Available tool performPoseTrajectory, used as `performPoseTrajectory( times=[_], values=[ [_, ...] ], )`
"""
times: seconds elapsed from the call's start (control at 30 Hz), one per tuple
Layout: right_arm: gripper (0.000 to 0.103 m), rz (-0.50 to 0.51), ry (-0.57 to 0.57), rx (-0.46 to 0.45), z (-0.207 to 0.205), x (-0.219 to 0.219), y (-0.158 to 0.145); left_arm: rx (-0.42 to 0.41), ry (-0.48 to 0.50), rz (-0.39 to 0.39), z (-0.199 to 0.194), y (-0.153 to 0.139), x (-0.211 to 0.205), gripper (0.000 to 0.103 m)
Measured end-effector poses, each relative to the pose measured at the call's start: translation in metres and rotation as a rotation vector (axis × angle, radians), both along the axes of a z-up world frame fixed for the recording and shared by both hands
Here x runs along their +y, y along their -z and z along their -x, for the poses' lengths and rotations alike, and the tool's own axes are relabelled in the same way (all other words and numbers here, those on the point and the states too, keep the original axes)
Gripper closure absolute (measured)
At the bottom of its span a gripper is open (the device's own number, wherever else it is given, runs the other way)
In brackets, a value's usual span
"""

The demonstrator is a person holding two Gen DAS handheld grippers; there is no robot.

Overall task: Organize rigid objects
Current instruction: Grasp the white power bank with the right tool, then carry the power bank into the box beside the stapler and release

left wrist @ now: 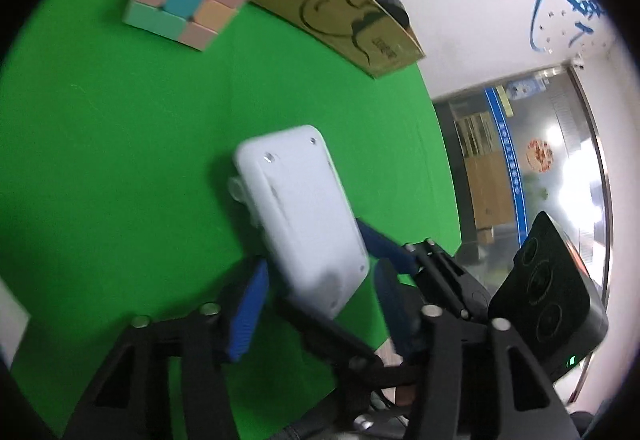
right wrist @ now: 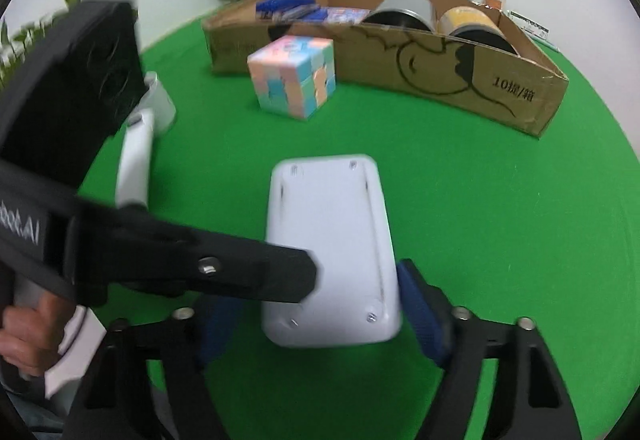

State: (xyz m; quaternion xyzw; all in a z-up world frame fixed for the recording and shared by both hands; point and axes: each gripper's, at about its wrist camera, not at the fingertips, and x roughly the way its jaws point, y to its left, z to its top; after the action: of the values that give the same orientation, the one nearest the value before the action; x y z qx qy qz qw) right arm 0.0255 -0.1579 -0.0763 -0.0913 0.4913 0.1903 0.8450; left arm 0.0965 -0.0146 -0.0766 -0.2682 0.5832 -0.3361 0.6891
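step: handover/grasp of white device (right wrist: 330,252), judged mid-transfer above the table (right wrist: 500,199)
left tongs (left wrist: 316,280): blue pads flank device, contact unclear
right tongs (right wrist: 320,312): part open, device between pads, grip unclear
next: secure hold, carry to cardboard box (right wrist: 400,67) at far edge
cube (right wrist: 294,75): just before box

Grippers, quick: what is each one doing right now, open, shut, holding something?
Left gripper: jaws around the white box; whether it is clamped cannot be told.
Right gripper: jaws either side of the same white box; grip cannot be told either.
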Motion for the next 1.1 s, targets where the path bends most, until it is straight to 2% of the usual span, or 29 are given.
performPoseTrajectory(
  times=[0.13, 0.2, 0.37, 0.47, 0.63, 0.77, 0.87, 1.0, 1.1],
  values=[
    [0.037, -0.023, 0.050, 0.002, 0.006, 0.004, 0.002, -0.009, -0.006, -0.031, 0.000, -0.002, 0.002, 0.062],
    [0.037, -0.038, 0.056, -0.004, 0.008, 0.006, 0.003, -0.022, -0.009, -0.060, -0.001, -0.002, 0.004, 0.075],
    [0.038, -0.068, 0.074, -0.024, 0.010, 0.009, 0.006, -0.059, -0.008, -0.098, 0.001, -0.006, 0.006, 0.074],
    [0.038, -0.072, 0.070, -0.045, 0.010, 0.011, 0.002, -0.110, -0.023, -0.115, 0.003, -0.020, 0.008, 0.074],
    [0.038, -0.112, 0.076, -0.131, 0.001, 0.018, -0.030, -0.253, -0.072, -0.153, 0.001, -0.060, 0.014, 0.074],
    [0.038, -0.152, 0.049, -0.218, -0.015, 0.035, -0.061, -0.365, -0.108, -0.193, -0.015, -0.103, 0.029, 0.075],
    [0.038, -0.225, 0.053, -0.216, -0.038, 0.045, -0.086, -0.424, -0.122, -0.222, -0.033, -0.129, 0.036, 0.076],
    [0.038, -0.223, 0.038, -0.265, -0.070, 0.063, -0.113, -0.457, -0.119, -0.231, -0.068, -0.155, 0.043, 0.076],
    [0.038, -0.230, 0.050, -0.229, -0.108, 0.069, -0.123, -0.408, -0.111, -0.208, -0.103, -0.155, 0.053, 0.078]
  ],
)
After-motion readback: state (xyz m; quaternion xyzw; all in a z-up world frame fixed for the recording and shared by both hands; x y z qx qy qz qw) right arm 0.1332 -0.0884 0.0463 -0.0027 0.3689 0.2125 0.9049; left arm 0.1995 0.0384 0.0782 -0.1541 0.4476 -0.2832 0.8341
